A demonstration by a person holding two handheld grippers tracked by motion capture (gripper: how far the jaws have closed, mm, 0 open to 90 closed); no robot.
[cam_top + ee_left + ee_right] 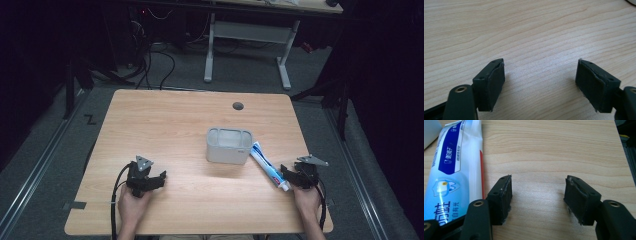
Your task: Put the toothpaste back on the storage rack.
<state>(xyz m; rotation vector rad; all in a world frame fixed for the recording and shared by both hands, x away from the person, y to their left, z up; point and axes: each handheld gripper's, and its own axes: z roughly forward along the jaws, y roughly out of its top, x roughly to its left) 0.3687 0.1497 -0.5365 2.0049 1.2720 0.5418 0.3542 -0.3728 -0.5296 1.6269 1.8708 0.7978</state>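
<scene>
Wooden table [165,120]; both grippers, left [540,82] and right [537,197], spread empty, right beside toothpaste tube [454,170], likely poised to grab it.

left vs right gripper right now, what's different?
The left gripper has bare table between and around its jaws; the right gripper sits just beside the toothpaste tube, which lies outside its jaws. In the high view the left gripper is well away from the grey container, while the right one is nearer to it. Shared: both jaws stand open, holding nothing, low over the table.
</scene>
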